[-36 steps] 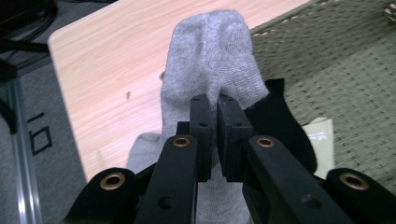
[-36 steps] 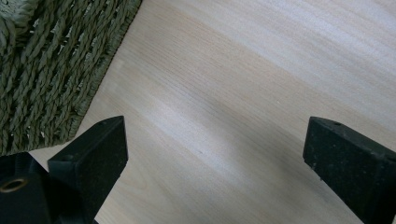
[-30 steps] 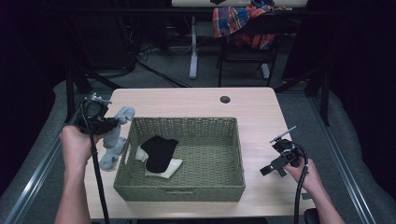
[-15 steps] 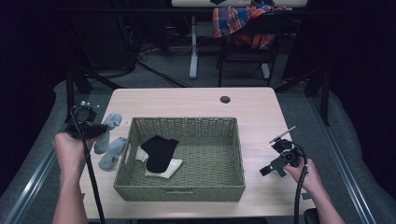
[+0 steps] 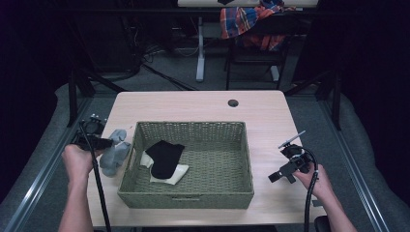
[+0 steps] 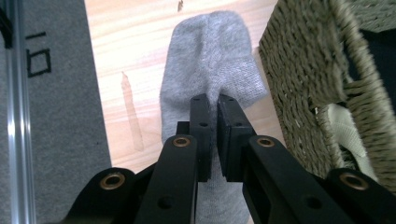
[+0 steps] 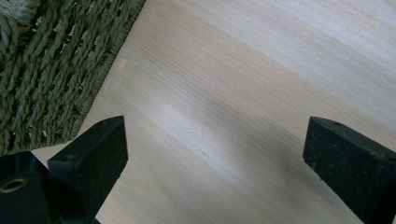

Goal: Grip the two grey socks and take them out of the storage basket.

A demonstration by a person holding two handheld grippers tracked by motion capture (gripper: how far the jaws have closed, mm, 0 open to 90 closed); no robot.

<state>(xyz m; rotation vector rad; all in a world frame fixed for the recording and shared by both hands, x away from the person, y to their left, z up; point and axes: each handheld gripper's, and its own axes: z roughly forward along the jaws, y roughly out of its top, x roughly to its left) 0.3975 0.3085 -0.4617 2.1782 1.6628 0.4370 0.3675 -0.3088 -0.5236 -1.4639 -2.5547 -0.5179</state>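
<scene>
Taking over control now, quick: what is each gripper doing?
Left gripper: closed, pinching the grey sock on the table beside the wicker basket.
Right gripper: open, holding nothing, over bare table.

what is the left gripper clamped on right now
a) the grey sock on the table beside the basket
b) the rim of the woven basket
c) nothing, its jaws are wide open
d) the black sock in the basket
a: in the left gripper view the left gripper has its jaws pinched together on a fold of the grey sock, which lies on the table just outside the basket.
</scene>
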